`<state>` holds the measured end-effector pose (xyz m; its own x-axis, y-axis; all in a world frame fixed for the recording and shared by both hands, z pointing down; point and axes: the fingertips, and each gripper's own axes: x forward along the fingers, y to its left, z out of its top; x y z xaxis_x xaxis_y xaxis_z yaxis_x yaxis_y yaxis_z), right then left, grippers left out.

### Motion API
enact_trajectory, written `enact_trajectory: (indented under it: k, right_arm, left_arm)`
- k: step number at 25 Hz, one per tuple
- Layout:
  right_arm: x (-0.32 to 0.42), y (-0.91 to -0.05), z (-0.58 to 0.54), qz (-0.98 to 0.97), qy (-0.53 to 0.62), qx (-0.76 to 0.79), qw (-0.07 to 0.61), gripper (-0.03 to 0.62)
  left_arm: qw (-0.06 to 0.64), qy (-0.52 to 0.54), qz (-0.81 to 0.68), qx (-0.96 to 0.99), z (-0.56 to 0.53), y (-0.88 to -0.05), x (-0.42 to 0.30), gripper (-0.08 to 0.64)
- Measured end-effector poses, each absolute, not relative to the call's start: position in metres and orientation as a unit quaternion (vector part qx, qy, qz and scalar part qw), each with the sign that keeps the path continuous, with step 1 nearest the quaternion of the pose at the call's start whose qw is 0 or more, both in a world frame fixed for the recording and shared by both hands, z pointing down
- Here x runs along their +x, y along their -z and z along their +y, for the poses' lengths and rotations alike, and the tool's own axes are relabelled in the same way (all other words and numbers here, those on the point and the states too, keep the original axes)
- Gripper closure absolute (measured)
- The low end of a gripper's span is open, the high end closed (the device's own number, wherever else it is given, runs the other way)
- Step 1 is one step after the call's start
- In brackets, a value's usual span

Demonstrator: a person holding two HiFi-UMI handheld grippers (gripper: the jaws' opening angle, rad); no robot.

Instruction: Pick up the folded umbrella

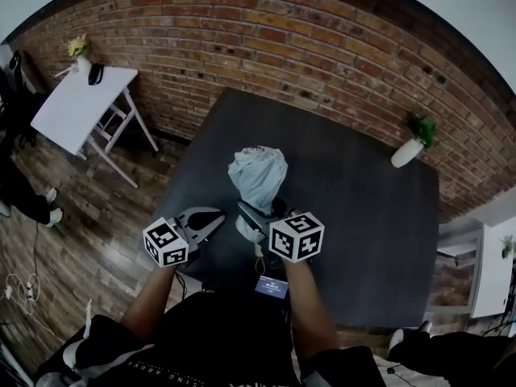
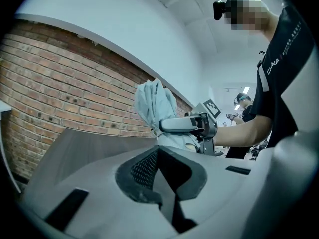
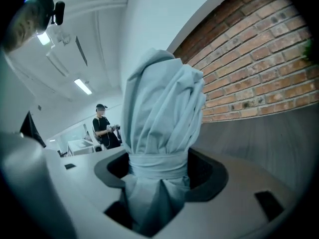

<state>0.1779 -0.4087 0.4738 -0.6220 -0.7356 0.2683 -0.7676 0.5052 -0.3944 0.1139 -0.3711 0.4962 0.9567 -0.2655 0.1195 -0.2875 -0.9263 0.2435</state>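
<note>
The folded umbrella (image 1: 258, 174) is a pale grey-blue bundle of cloth with a strap round its waist. My right gripper (image 1: 251, 216) is shut on it just below that strap, above the dark table (image 1: 363, 216). In the right gripper view the umbrella (image 3: 162, 113) rises from between the jaws of that gripper (image 3: 158, 176) and hides most of the scene ahead. The left gripper view shows the umbrella (image 2: 154, 106) standing upright in the right gripper (image 2: 192, 125). My left gripper (image 1: 211, 218) hangs just to the left of it, shut (image 2: 160, 161) with nothing between its pads.
A brick wall (image 1: 322, 47) runs behind the table. A white vase with a green plant (image 1: 409, 147) stands at the table's far right. A white folding table (image 1: 76, 107) with flowers stands at the far left. Another person (image 3: 102, 126) stands in the background.
</note>
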Motion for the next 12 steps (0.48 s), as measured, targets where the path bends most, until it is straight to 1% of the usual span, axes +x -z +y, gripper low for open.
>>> enact_trajectory:
  k: [7, 12]
  right_arm:
    - [0.206, -0.457, -0.391, -0.84, -0.274, 0.464, -0.061, 0.291]
    - [0.218, -0.46, -0.388, -0.832, -0.282, 0.473, -0.071, 0.292]
  left_arm:
    - [0.132, -0.031, -0.116, 0.984, -0.374, -0.485, 0.133, 0.558]
    - [0.13, -0.034, -0.104, 0.986, -0.372, -0.484, 0.142, 0.558]
